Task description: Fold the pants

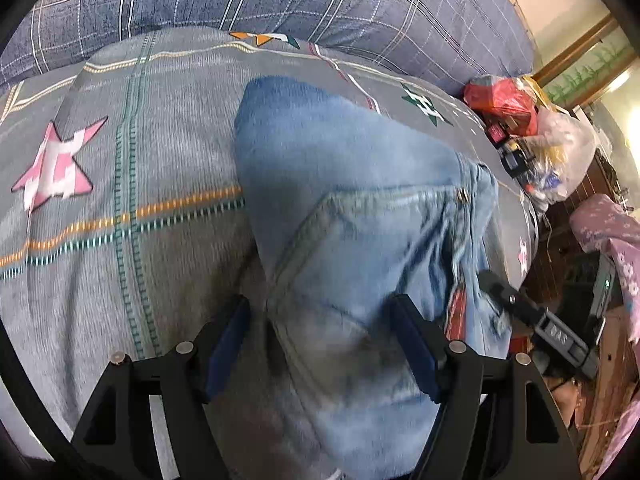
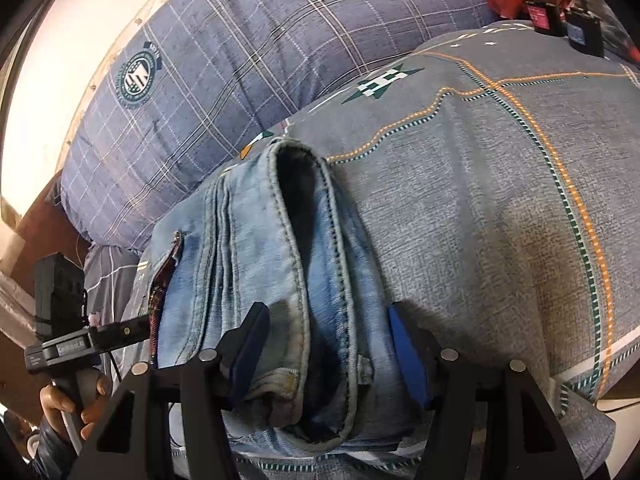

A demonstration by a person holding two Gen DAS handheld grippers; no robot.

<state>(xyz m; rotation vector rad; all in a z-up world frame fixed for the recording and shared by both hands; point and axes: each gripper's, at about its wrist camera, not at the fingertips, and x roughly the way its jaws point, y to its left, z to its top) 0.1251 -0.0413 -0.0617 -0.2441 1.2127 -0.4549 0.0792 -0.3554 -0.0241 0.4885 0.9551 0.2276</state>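
Both tools (image 1: 320, 344) (image 2: 326, 356) gape over folded jeans (image 2: 280, 260); left view blurred.

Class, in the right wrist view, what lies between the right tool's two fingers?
The folded jeans, hem openings facing the camera, lie between the open right tool's fingers.

Grey star-patterned bedspread (image 1: 120, 208), blue plaid quilt (image 2: 248, 56) behind it, red plastic bag (image 1: 500, 98) at bedside

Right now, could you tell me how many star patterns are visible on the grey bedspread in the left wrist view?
4: a large pink star at left, an orange star at the top edge, a green star right of the jeans, and a small pink star at far right. The jeans may hide others.
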